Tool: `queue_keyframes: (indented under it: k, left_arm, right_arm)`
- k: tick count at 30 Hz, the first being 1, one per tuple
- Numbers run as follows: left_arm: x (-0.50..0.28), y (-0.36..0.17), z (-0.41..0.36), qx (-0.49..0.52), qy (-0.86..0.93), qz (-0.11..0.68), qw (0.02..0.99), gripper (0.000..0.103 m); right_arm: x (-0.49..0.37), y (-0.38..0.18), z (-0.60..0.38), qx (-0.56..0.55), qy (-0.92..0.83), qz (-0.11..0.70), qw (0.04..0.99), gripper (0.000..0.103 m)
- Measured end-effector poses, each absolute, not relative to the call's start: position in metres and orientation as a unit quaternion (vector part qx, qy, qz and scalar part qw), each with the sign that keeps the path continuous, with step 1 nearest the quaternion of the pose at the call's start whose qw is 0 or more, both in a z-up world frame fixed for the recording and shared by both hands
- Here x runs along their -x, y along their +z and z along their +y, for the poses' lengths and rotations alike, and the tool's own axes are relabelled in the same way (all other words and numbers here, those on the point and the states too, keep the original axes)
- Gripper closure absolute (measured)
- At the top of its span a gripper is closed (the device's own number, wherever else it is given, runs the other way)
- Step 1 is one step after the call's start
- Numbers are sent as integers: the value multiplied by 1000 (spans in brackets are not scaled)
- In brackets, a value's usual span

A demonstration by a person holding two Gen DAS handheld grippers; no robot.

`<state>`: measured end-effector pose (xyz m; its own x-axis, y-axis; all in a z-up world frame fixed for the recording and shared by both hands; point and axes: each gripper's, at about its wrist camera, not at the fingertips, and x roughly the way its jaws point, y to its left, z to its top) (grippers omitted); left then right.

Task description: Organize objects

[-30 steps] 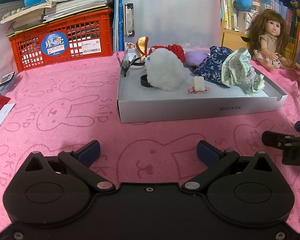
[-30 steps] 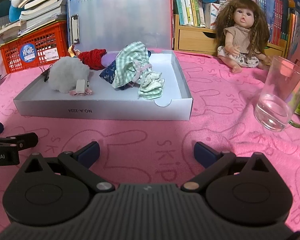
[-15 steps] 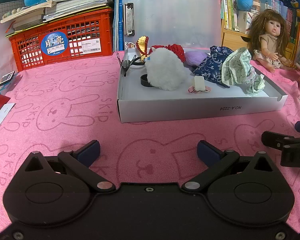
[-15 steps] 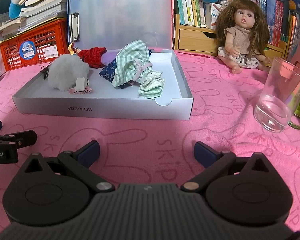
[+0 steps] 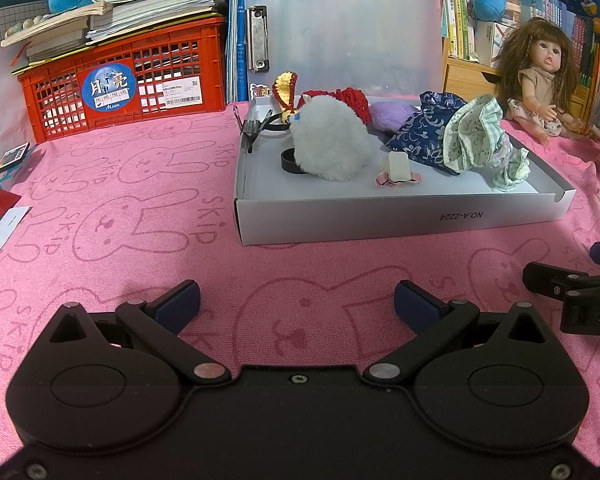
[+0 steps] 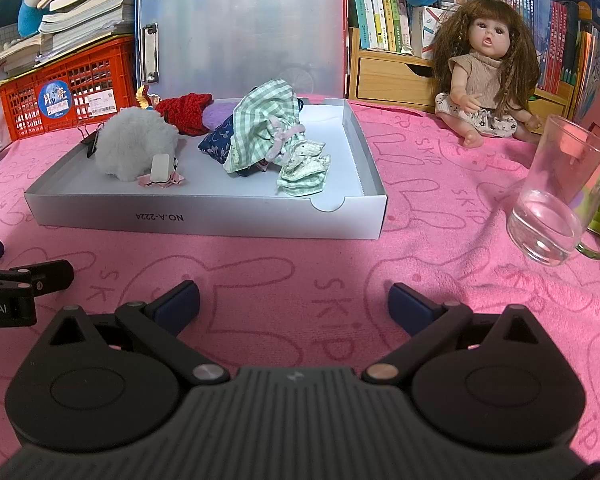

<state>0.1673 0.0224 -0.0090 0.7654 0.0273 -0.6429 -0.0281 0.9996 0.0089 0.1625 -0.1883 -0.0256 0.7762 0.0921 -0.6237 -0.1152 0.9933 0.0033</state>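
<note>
- Little has moved since the earlier frames: our right tool (image 6: 293, 299) has drifted slightly, so the white tray (image 6: 204, 222) sits a touch differently in its view, while our left tool (image 5: 297, 299) keeps its place.
- Both tools stand with fingers spread wide and nothing between them, low over the pink rabbit-print towel (image 5: 112, 208) that covers the bench.
- We see the tray holding a grey fluffy ball (image 5: 330, 142), a red crocheted piece (image 5: 354, 98), a lilac pompom (image 5: 392, 113), a navy floral cloth (image 5: 420, 136), a green checked doll dress (image 6: 264, 124), a small hair clip (image 5: 398, 170) and a black ring (image 5: 290, 160).
- A binder clip (image 5: 254, 128) hangs on the tray's far left wall.
- Outside the tray, the doll (image 6: 486, 76) sits at the back right, and a glass mug (image 6: 556, 208) stands near our right side.
- We judge that this fits both a tray being filled and a tray being emptied, so we name no target.
- To work well, we would approach any soft piece from above, close on a bunched fold and lift clear of the tray wall.
- We would also keep our right tool away from the mug, which could tip.
</note>
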Motion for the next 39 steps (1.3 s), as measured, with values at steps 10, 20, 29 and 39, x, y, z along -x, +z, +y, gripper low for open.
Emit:
queue_keyframes:
  k: [10,20,29,39]
  left_arm:
    - [-167,-9,22,0,15,342,940,0]
    - [-167,-9,22,0,15,342,940,0]
    - [-168,-10,20,-2,23,340,940,0]
    - [-169,-9,16,-5,27,339,940,0]
  right_arm:
    - [-162,-26,-188,18,55,330,942,0]
    - [-162,-25,-187,18,52,330,942,0]
    - [-162,-25,-182,21,44,331,943,0]
    - [-163,-25,-175,25,47,329,943,0]
